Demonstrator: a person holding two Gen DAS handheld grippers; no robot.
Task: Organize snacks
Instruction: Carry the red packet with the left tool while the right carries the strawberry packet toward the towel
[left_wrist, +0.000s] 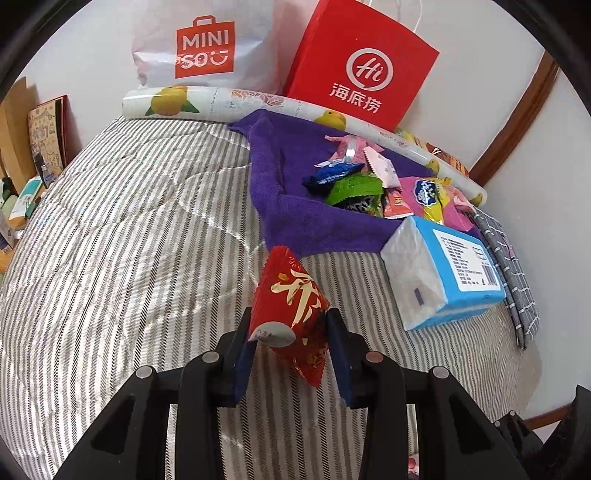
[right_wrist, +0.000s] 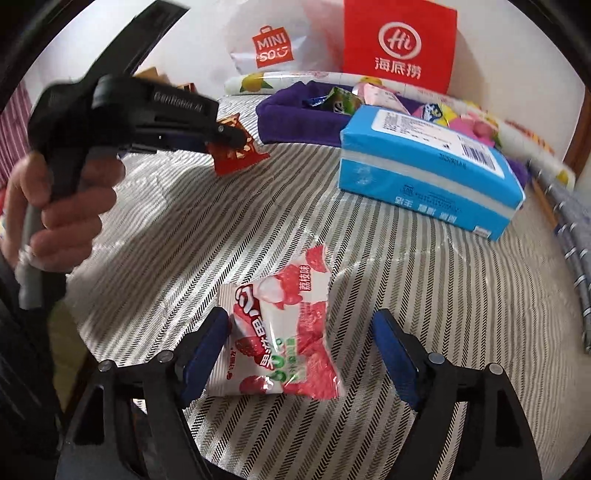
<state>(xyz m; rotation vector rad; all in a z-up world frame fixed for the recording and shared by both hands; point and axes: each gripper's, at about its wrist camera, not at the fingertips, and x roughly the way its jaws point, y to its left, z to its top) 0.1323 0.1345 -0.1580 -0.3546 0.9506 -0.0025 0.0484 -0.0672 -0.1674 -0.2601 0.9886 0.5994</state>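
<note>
Two grippers work over a bed with a grey-and-white striped bedspread (left_wrist: 129, 229). The left gripper (left_wrist: 290, 332) is clamped on a red snack packet (left_wrist: 291, 310) with gold lettering, its blue pads pressing the packet from both sides at lower centre of the left wrist view; the packet hangs clear of the bedspread. In the right wrist view the same gripper (right_wrist: 231, 136) enters from the upper left, gripped by a hand (right_wrist: 70, 206), with the red packet (right_wrist: 236, 155) sticking out past its tips.

The right gripper (right_wrist: 301, 339) has its jaws spread wide at the bottom of its own view. A pink-and-white lychee snack bag (right_wrist: 280, 332) lies flat on the bedspread between them, its left edge at or very near the left pad, the right pad well apart from it.

Toward the upper right of the left wrist view, a purple towel (left_wrist: 295, 192) is spread on the bed with a heap of assorted snack packets (left_wrist: 373, 184) on it: blue, green, orange, pink and yellow wrappers. A blue pack of tissues (left_wrist: 443, 269) lies just beside the towel's near edge. Behind the towel runs a rolled sheet printed with lemons (left_wrist: 221, 101), and against the wall stand a white MINISO bag (left_wrist: 207, 48) and a red paper bag (left_wrist: 362, 66) with a white "Hi" logo. A grey checked cloth (left_wrist: 513, 273) lies along the right edge of the bed.
</note>
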